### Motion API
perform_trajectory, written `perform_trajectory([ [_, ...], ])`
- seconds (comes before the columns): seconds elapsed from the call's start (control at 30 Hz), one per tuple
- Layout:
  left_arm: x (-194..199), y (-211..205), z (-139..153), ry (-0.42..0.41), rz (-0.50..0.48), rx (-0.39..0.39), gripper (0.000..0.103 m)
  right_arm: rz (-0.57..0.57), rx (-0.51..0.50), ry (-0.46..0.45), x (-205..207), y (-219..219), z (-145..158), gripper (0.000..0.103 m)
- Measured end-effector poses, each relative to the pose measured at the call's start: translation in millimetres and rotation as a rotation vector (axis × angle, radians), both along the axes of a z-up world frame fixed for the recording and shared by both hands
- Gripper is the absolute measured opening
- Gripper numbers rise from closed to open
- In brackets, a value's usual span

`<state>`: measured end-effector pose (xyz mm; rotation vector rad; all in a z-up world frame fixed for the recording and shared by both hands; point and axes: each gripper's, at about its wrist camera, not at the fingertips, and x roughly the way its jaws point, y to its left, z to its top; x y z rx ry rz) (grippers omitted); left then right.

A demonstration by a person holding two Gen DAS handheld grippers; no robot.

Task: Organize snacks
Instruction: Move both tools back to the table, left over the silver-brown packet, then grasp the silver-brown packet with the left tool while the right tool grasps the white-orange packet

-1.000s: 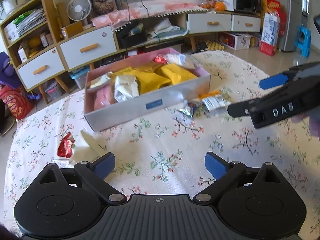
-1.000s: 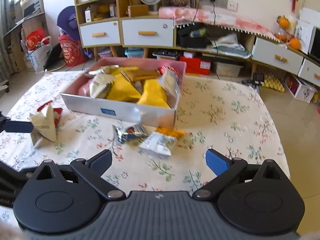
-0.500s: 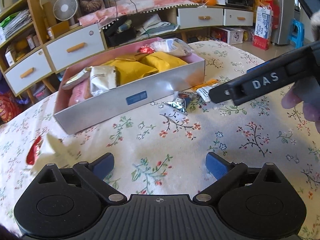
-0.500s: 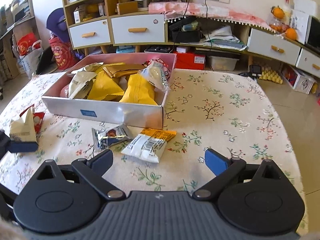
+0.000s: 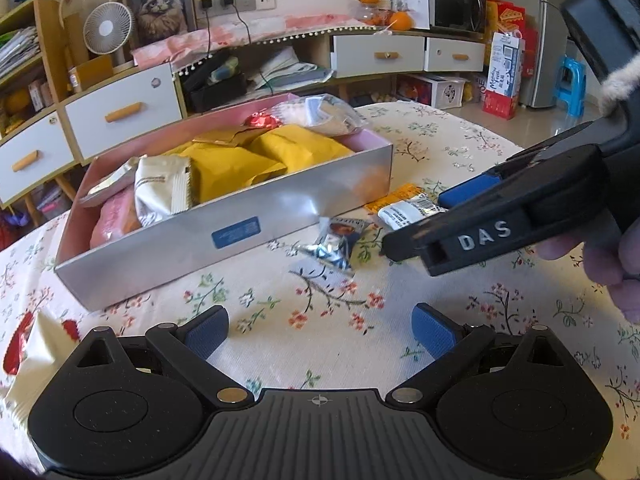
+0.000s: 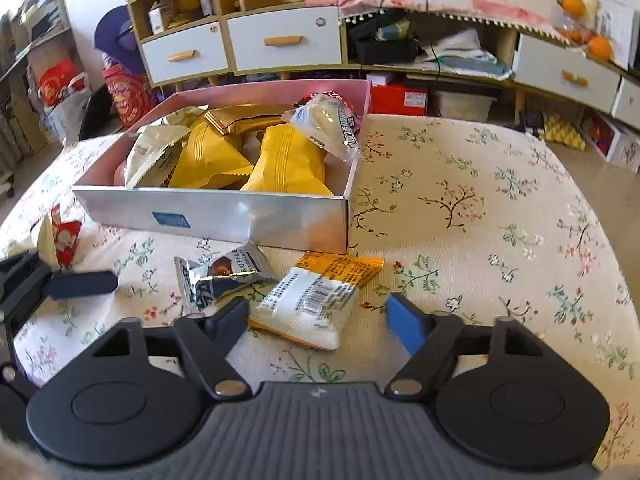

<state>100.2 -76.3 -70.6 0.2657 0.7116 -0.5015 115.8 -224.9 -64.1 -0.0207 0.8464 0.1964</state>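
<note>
My right claw (image 6: 318,318) points steeply down at the bench (image 6: 500,216). Its jaws have just been closing and now stand about half open around the white and orange snack packet (image 6: 316,296), which lies flat between them. The left finger is just beside the packet's edge and the blue right pad (image 6: 404,328) is still apart from it, so I judge nothing is gripped yet. At ten o'clock from that packet, touching it or nearly so, lies a silver truffle packet (image 6: 224,276).

My left claw (image 5: 320,334) is wide open and empty, also tilted down, hovering over bare floral cloth. In its view the right claw comes in from three o'clock, with part of a hand (image 5: 608,256) behind it.

Beyond both loose packets, at twelve o'clock, sits the silver box with pink lining (image 6: 248,216). It already holds most of the snacks: yellow pouches (image 6: 288,164), a cream packet (image 6: 154,156), a gold one and a clear bag leaning on the far corner.

At nine o'clock in the right view, near the bench edge, a red and cream packet (image 6: 60,236) stands apart from the box.

I judge the task well along: three snacks appear to remain on the bench, and the white and orange one is next
</note>
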Motion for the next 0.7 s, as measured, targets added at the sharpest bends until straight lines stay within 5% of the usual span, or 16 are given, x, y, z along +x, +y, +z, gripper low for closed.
perform_trajectory([
  [0.4, 13, -20, 4, -0.065, 0.005, 0.035, 0.092, -0.039, 0.027, 0.019, -9, -36, 5, 0.057],
  [0.7, 23, -19, 3, -0.061, 0.056, -0.016, 0.058, 0.018, -0.003, 0.012, -11, -32, 3, 0.07],
])
